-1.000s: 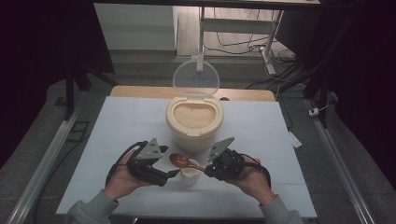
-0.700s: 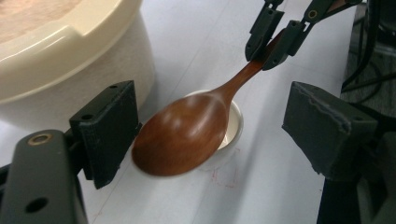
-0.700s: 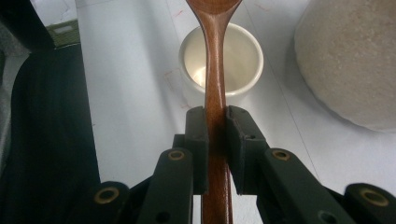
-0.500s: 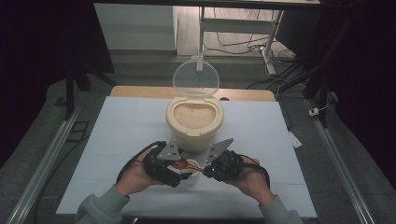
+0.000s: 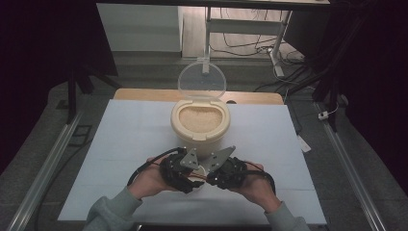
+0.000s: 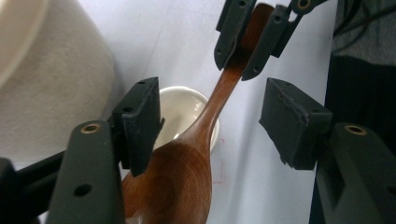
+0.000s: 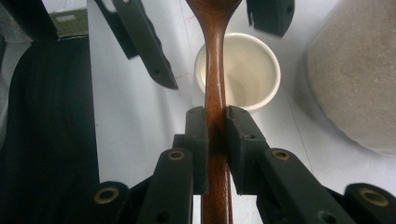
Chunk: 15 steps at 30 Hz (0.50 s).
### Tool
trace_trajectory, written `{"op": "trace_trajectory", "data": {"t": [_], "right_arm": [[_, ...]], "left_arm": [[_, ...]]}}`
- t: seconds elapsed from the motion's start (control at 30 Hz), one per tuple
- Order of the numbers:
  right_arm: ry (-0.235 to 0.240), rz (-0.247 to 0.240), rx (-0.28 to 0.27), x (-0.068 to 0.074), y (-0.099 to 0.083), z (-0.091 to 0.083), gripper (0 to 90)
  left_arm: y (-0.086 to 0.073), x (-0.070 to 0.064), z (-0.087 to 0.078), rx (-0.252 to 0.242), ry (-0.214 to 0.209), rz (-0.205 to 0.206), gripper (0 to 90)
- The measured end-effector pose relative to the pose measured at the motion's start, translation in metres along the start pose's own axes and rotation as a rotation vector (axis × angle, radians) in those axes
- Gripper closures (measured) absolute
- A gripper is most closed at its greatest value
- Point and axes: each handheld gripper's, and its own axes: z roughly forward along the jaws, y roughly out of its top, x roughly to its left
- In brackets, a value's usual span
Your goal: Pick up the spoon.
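My right gripper (image 7: 215, 116) is shut on the handle of a brown wooden spoon (image 7: 214, 56) and holds it over a small white cup (image 7: 247, 70). The spoon's bowl (image 6: 187, 172) lies between the spread jaws of my left gripper (image 6: 210, 121), which is open; whether a pad touches the bowl is unclear. The cup (image 6: 180, 109) stands just beyond that bowl. In the high view both grippers, left (image 5: 190, 166) and right (image 5: 219, 166), meet nose to nose in front of a cream rice container (image 5: 199, 122).
The container is full of rice, and its clear lid (image 5: 202, 79) stands open at the back. Its wall (image 6: 46, 79) is close beside the left gripper. A white mat (image 5: 130, 134) covers the table, with dark floor beyond the edges.
My left gripper has moved right, up to the spoon, and its jaws now straddle the bowl. The right gripper has kept its hold and barely moved.
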Motion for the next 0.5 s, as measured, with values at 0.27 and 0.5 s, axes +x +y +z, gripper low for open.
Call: {"op": "trace_trajectory", "data": {"t": [0.27, 0.5], "right_arm": [[-0.004, -0.027, -0.002, 0.0021, 0.0012, -0.0002, 78.8], [-0.003, -0.054, -0.012, 0.0051, 0.0022, -0.0022, 78.8]], "left_arm": [[0.0005, 0.0022, 0.0066, 0.045, -0.032, 0.014, 52.9], [-0.001, 0.0024, 0.0084, 0.061, -0.033, 0.026, 64.3]]}}
